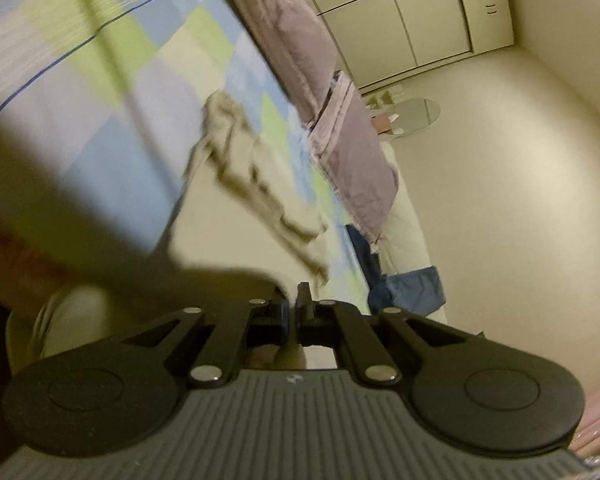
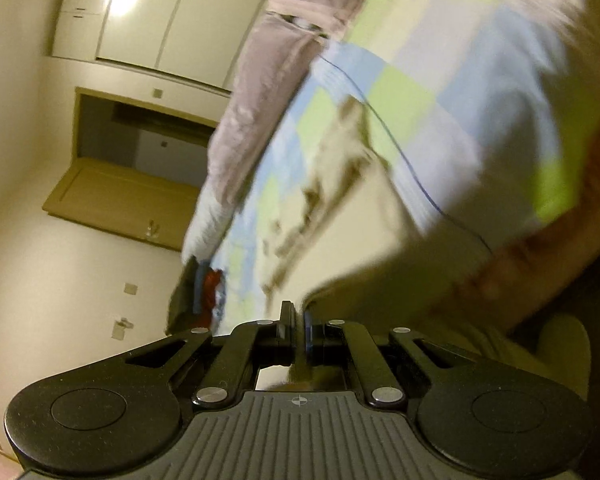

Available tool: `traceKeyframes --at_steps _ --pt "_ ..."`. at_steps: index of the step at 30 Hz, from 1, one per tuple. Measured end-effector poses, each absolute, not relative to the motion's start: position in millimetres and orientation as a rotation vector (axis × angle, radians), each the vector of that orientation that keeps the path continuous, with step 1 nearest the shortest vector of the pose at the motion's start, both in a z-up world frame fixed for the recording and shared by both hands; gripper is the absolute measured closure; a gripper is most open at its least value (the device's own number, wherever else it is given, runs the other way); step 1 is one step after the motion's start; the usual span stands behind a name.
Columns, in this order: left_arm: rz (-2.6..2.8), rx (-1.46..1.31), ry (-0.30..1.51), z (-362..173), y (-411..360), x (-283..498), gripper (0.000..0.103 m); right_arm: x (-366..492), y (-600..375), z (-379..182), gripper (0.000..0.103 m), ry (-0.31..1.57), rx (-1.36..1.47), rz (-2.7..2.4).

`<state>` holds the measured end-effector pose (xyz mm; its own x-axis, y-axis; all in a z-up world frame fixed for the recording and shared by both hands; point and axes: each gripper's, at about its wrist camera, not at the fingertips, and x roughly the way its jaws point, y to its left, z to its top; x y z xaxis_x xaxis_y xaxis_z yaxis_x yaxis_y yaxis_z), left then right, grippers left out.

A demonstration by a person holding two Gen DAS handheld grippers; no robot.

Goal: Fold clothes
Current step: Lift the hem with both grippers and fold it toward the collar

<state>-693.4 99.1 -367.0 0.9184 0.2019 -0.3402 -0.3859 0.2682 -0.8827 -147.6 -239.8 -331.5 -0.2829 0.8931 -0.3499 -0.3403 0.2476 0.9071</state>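
The cloth (image 1: 256, 176) is seen lying crumpled on the bed (image 1: 112, 92), ahead of both grippers, left (image 1: 294, 300) and right (image 2: 298, 316); each one's fingers are pressed together, apparently on nothing.

Ahead of our left tongs (image 1: 294, 300) we find the beige garment (image 1: 256, 176) rumpled across the bed (image 1: 112, 80), open quilt to either side. A mauve pillow (image 1: 340, 120) borders the far edge; motion blur probably hides smaller snags.
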Motion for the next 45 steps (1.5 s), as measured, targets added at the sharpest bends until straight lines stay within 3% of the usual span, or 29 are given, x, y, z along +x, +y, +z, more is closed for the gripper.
traceKeyframes --at_steps 8,10,11,12,13,14,21,23,24,28,29,30,32,35,36,37,45 --pt "0.446 -1.216 0.183 -359 240 -594 0.100 -66 -81 -326 0.100 1.287 0.558 1.298" --pt "0.476 -1.209 0.200 -366 254 -588 0.092 -47 -36 -344 0.100 1.309 0.576 1.221" --pt "0.491 -1.206 0.209 -370 261 -584 0.083 -39 -18 -352 0.091 1.310 0.574 1.179" --pt "0.506 -1.202 0.217 -374 267 -581 0.081 -34 -4 -358 0.067 1.301 0.560 1.132" --pt "0.522 -1.198 0.225 -378 274 -578 0.081 -28 11 -364 0.036 1.292 0.546 1.085" --pt "0.537 -1.195 0.234 -382 281 -574 0.081 -24 20 -366 0.033 1.266 0.536 1.054" --pt "0.642 -1.167 0.292 -410 328 -551 0.075 -17 20 -373 0.033 1.130 0.337 1.185" --pt "0.656 -1.155 0.309 -417 337 -544 0.074 -24 24 -384 0.040 1.138 0.250 1.198" --pt "0.643 -1.139 0.322 -420 336 -538 0.073 -27 27 -390 0.050 1.145 0.222 1.208" --pt "0.632 -1.077 0.369 -422 337 -513 0.071 -43 39 -402 0.055 1.110 0.136 1.212" --pt "0.632 -1.065 0.375 -422 338 -507 0.071 -45 43 -404 0.061 1.105 0.125 1.208" --pt "0.631 -1.058 0.377 -422 339 -501 0.071 -46 47 -406 0.076 1.106 0.119 1.206" --pt "0.621 -1.046 0.388 -423 342 -494 0.071 -49 53 -409 0.077 1.111 0.104 1.203" --pt "0.601 -1.028 0.406 -424 345 -483 0.077 -50 57 -410 0.081 1.102 0.093 1.213" --pt "0.595 -1.012 0.406 -423 345 -483 0.085 -50 55 -408 0.098 1.086 0.089 1.224" --pt "0.588 -0.991 0.402 -421 344 -484 0.101 -51 55 -405 0.098 1.065 0.081 1.232" --pt "0.602 -0.881 0.322 -405 339 -495 0.101 -72 60 -367 0.099 0.819 -0.005 1.285"
